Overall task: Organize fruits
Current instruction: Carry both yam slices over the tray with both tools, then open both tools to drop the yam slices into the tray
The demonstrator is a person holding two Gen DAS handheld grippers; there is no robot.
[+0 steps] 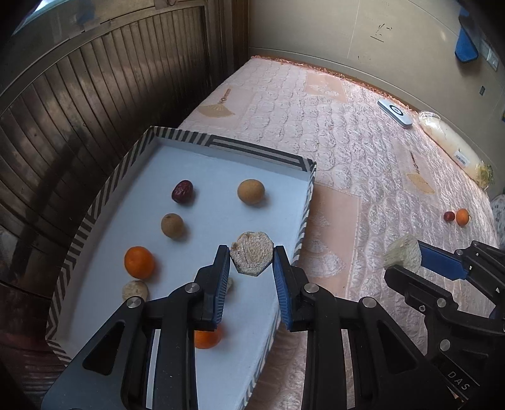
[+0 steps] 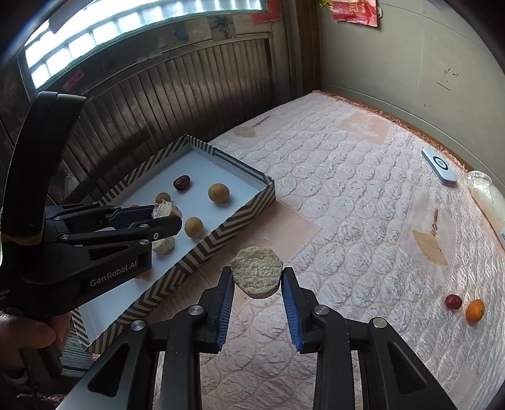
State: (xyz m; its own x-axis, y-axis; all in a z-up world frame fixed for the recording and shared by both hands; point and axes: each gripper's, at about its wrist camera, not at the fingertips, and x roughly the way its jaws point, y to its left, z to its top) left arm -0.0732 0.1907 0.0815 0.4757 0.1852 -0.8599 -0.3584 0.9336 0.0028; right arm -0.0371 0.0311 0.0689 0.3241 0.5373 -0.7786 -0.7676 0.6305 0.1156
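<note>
While both hands carry cut fruit pieces, a slip threatens.
Left gripper (image 1: pixel 251 259) jaws pinch a slice (image 1: pixel 251 254) above the striped tray (image 1: pixel 221 143); right gripper (image 2: pixel 257 277) jaws clamp another slice (image 2: pixel 256 272) beside it, over the bed (image 2: pixel 347 205). Thin edge grips could drop either.

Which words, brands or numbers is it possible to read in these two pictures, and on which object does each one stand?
"GenRobot.AI": on the side of the left tool, right wrist view.
"DAS": on the body of the right tool, left wrist view; the rest is cut off.
Red paper on the wall: characters too blurred.
Label on the plastic bag: too small.
</note>
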